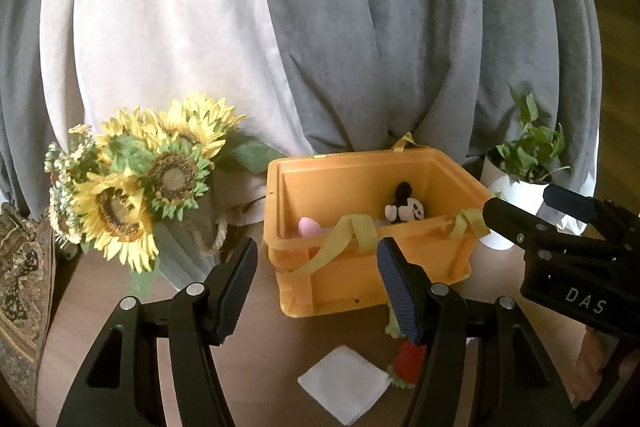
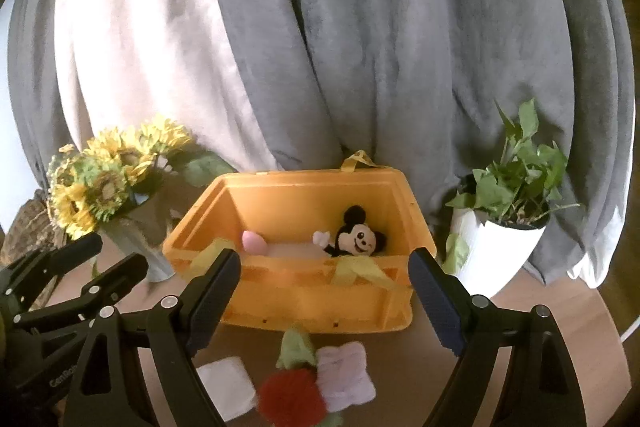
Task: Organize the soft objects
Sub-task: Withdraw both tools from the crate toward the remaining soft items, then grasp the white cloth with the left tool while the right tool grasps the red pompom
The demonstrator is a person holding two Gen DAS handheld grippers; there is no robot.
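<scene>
Both grippers, left (image 1: 316, 291) and right (image 2: 324, 299), spread, empty, above cloths (image 2: 346, 375); risk: pinching two at once, snagging bin strap (image 2: 352, 273).

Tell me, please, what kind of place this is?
Probably a room in a home, arranged for recording. A wooden table stands before grey and white curtains, with sunflowers in a vase, a potted plant and a yellow bin holding a plush mouse.
</scene>
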